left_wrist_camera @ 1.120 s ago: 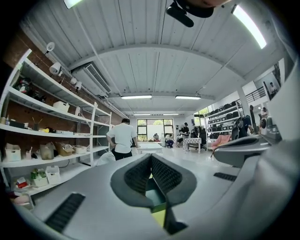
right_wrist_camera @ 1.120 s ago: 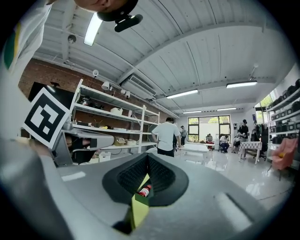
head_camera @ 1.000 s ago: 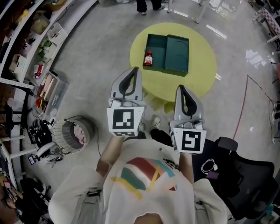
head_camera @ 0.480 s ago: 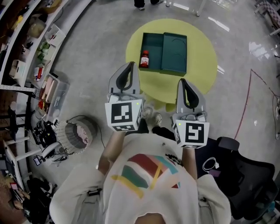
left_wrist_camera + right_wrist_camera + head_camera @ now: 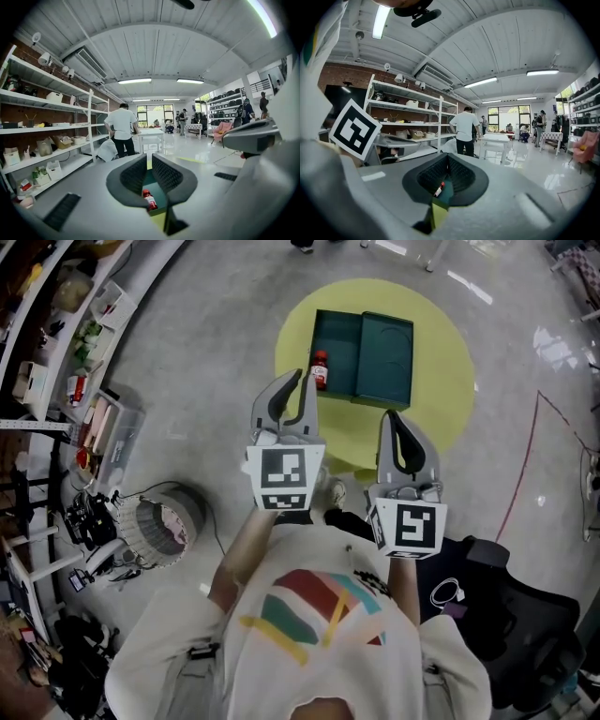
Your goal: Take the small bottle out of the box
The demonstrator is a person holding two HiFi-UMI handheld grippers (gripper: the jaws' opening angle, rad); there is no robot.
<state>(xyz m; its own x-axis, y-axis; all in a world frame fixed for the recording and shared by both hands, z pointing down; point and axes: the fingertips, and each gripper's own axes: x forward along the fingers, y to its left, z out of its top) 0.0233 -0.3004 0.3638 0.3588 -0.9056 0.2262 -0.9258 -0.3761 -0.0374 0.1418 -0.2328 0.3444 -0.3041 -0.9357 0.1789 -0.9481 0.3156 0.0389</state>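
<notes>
An open dark green box (image 5: 337, 329) lies on a round yellow table (image 5: 441, 381), its lid (image 5: 384, 362) folded out to the right. A small red bottle (image 5: 320, 369) with a white cap lies against the box's left wall. My left gripper (image 5: 298, 381) hovers over the table's near edge, just short of the bottle, its jaws shut and empty. In the left gripper view the bottle (image 5: 150, 200) and box (image 5: 157, 183) show past the gripper (image 5: 149, 159). My right gripper (image 5: 390, 420) is lower and farther back, shut and empty; its view shows the bottle (image 5: 438, 190) beyond the gripper (image 5: 447, 159).
Shelving with bins (image 5: 56, 334) lines the left wall. A wire basket with cloth (image 5: 159, 526) stands on the floor at the left, and a black office chair (image 5: 525, 615) at the lower right. A person in a white shirt (image 5: 121, 129) stands by a far white table.
My left gripper has moved forward and to the right, up to the table edge near the bottle. The right gripper has barely moved.
</notes>
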